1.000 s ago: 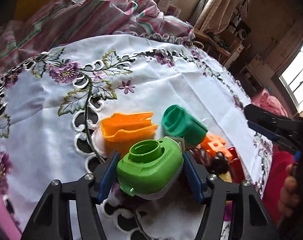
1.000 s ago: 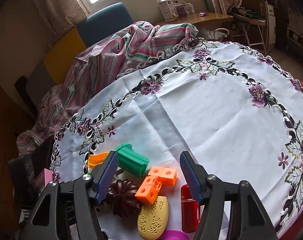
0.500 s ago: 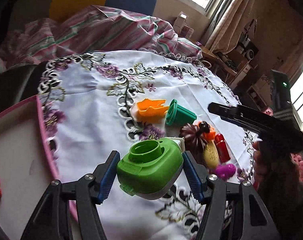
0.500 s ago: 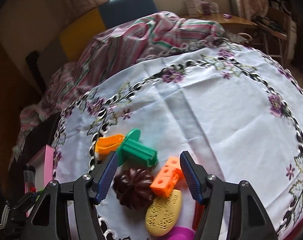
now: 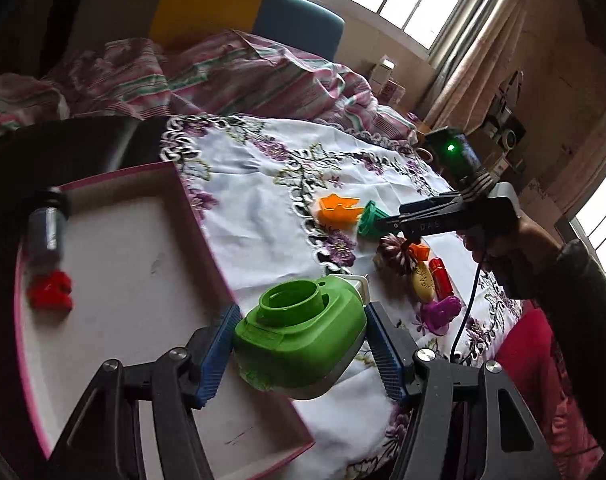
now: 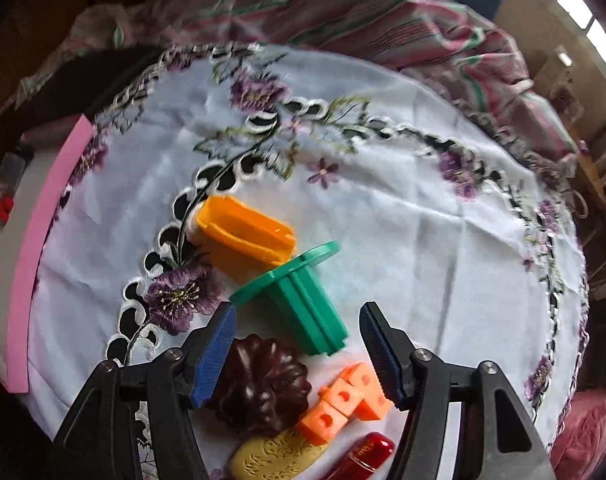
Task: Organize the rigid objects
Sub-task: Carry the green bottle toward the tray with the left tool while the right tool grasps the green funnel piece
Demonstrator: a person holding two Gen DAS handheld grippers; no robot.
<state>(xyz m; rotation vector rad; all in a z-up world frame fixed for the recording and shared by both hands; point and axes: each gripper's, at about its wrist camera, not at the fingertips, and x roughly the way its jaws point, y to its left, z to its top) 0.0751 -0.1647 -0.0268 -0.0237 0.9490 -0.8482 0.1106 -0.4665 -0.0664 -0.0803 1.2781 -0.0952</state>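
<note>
Now the left tongs (image 5: 299, 344) grip the green cap (image 5: 299, 336), carried from above the toy pile to the pink tray (image 5: 207, 232) edge, so I judge release comes next. Meanwhile the right tongs (image 6: 297, 350), empty, jaws just closing slightly, have come over the green mold (image 6: 303, 304) on the table (image 6: 403, 220).

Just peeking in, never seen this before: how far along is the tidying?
Early, it seems. Done: a red piece and a dark tube lie in the pink box. In hand: the left claw grips a green part over the box's edge. Left: the right claw hangs open above the green mould, orange mould and others on the tablecloth.
</note>
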